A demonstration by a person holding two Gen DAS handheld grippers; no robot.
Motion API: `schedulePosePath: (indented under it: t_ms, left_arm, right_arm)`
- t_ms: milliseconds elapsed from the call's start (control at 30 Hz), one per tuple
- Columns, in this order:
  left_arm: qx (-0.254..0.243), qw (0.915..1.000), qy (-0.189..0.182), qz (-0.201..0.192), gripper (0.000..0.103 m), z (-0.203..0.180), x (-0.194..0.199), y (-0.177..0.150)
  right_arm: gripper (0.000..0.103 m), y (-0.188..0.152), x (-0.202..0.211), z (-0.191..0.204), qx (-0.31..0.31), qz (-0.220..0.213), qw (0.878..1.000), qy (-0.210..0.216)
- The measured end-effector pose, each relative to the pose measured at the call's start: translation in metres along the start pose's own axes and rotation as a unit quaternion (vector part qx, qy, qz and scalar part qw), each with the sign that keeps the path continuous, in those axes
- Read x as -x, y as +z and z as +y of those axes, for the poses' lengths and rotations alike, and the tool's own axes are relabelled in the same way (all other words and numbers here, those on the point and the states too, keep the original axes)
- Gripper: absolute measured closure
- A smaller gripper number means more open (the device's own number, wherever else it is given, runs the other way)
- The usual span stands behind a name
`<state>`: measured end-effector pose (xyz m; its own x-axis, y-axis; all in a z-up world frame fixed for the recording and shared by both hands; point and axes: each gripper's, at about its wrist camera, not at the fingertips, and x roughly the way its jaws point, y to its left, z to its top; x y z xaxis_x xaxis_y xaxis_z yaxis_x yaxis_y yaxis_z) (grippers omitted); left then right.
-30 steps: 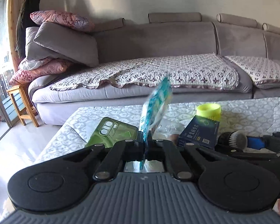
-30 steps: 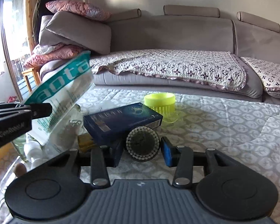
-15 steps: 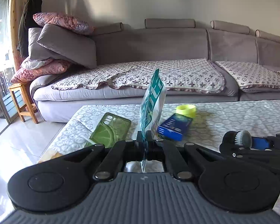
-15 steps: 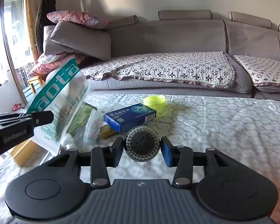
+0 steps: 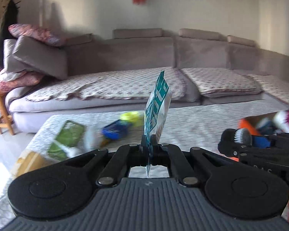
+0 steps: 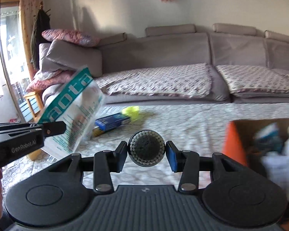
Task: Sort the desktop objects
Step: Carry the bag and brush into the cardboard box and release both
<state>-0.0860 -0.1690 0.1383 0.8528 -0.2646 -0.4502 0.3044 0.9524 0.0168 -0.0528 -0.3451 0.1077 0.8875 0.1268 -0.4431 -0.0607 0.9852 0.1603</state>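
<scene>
Carrying two things at once here, so I'd call the sort partway done. The left tongs (image 5: pixel 151 141) are pinched tight on the bottom edge of a teal-and-white sachet (image 5: pixel 157 107), which stands up on edge straight ahead of them. The right tongs (image 6: pixel 146 150) are clamped on a round black scrub brush (image 6: pixel 146 147), bristles facing the camera, sitting right between the blue pads.

To the right of the right tongs there's a cardboard box (image 6: pixel 264 132) with some stuff in it already, something orange and teal, but it's too blurry to name. Looks like that's where sorted things go, though that's my guess.

Still out on the patterned surface (image 6: pixel 192 119), ahead and left of both tongs: a blue carton (image 6: pixel 113 120), a yellow-green cup (image 6: pixel 132 111) just behind it, and a green phone case (image 5: pixel 67 136) further left. So at least three pieces left to pick up, plus the two in hand to drop off.
</scene>
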Motion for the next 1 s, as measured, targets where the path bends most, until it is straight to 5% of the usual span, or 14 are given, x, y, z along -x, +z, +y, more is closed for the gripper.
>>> schedulePosePath:
  t_ms: [433, 1000]
  left_arm:
    - [-0.021, 0.9945, -0.101, -0.017, 0.098, -0.095, -0.034, 0.026]
    - [-0.022, 0.9979, -0.056, 0.022, 0.098, -0.12, -0.112, 0.026]
  right_arm:
    - [0.061, 0.006, 0.078, -0.111, -0.018, -0.059, 0.992, -0.114]
    - [0.061, -0.024, 0.05, -0.176, -0.047, -0.028, 0.986, -0.16]
